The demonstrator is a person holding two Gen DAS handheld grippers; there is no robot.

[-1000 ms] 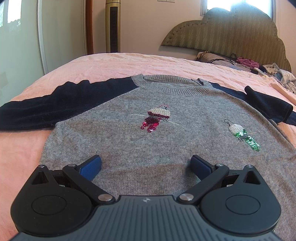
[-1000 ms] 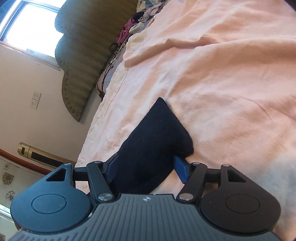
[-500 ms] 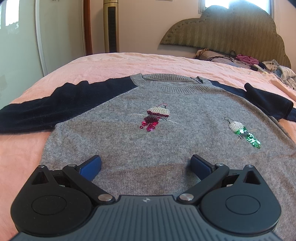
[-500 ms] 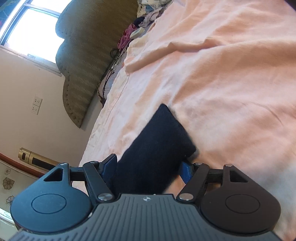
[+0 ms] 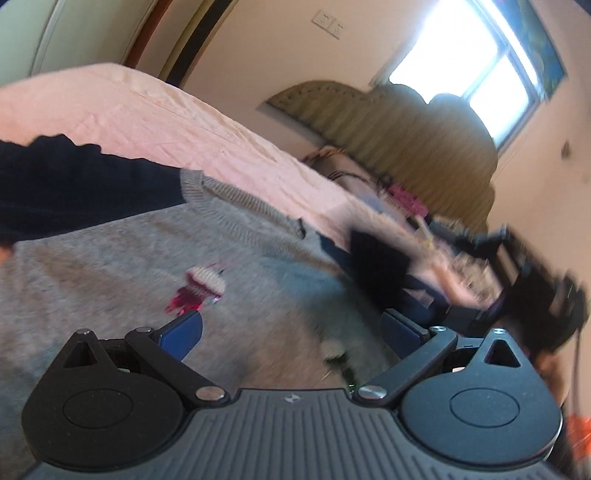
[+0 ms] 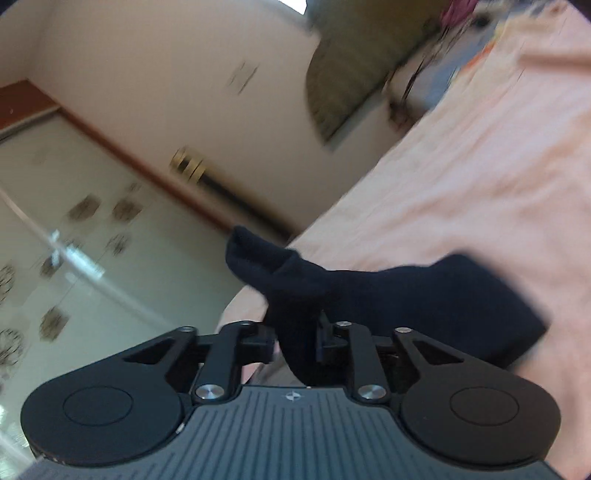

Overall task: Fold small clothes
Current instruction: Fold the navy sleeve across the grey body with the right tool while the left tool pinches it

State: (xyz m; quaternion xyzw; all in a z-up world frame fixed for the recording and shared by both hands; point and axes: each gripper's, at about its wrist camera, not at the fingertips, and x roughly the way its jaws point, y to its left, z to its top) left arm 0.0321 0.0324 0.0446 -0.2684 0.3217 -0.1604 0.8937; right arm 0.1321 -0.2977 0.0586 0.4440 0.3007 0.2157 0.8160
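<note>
Navy knit sleeve (image 6: 295,295) is being pinched as the right gripper (image 6: 295,339) is closing. Left gripper (image 5: 291,328), fingers wide, is hovering over the grey knitted sweater (image 5: 110,266), its blurred sequin motif (image 5: 201,288) seemingly at eleven o'clock.

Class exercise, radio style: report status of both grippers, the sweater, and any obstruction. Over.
Right gripper closing, pinching the navy sleeve, lifted off the pink bedsheet. Left gripper open, empty, over the grey sweater. Nothing in the way. Over.

Beyond your fingers you see a padded headboard (image 5: 406,122), a bright window (image 5: 476,66) above it, a wall socket (image 5: 328,25).
</note>
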